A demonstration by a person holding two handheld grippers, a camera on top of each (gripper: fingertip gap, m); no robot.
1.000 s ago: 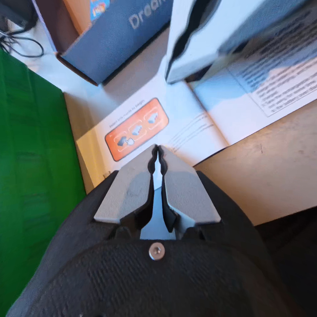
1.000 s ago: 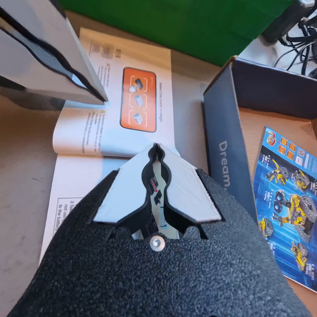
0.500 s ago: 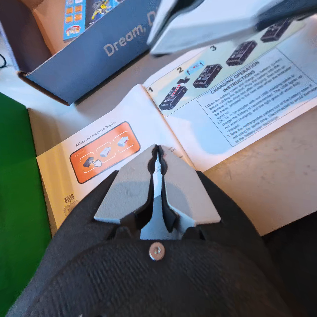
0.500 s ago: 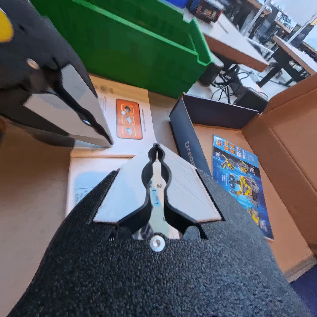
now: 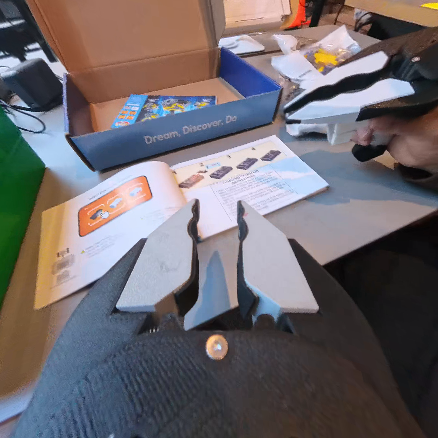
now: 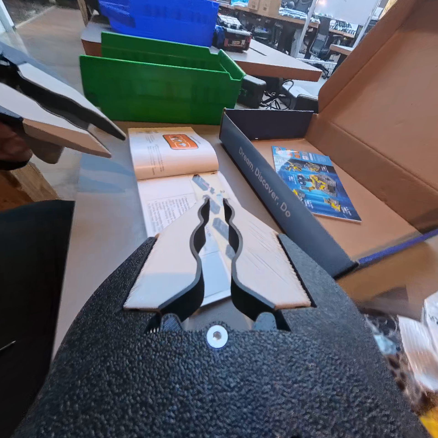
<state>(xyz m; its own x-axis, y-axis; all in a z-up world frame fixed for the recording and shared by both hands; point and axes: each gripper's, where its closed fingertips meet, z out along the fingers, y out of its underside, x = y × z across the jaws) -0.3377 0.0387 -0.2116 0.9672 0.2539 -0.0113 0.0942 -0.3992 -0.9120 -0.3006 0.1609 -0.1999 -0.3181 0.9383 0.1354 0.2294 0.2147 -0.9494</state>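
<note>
Booklet [image 5: 248, 189] pages lie open and flat on the grey counter [image 5: 355, 213], spine running roughly from 7 to 1 o'clock in the left wrist view. One page carries an orange panel, the other a row of dark block drawings above a bordered block of print.

The left tool [image 5: 216, 206] hangs above the near edge of the booklet, by the spine. Its jaws stand well apart and hold nothing; the pages and bare counter show through the gap. Whether the tips touch the paper cannot be told, though they look clear of it.

The right tool [image 6: 216, 201] hovers over the page with the block drawings. Its jaws are parted only by a narrow slot and are likewise empty. In the left wrist view this tool [image 5: 288, 113] sits at 2 o'clock, held by a hand [image 5: 407, 142], its tips off the booklet's far corner.

At 12 o'clock beyond the booklet, just apart from it, stands an open cardboard box [image 5: 175, 132] with a dark blue front wall and its lid raised. A colourful leaflet [image 5: 163, 106] lies flat on the box floor.

A green bin [image 6: 154, 94] stands at 9 o'clock of the booklet in the left view, with a blue bin [image 6: 161, 21] behind it. Clear bags of small parts [image 5: 315, 54] lie at 1 o'clock, behind the right tool.
</note>
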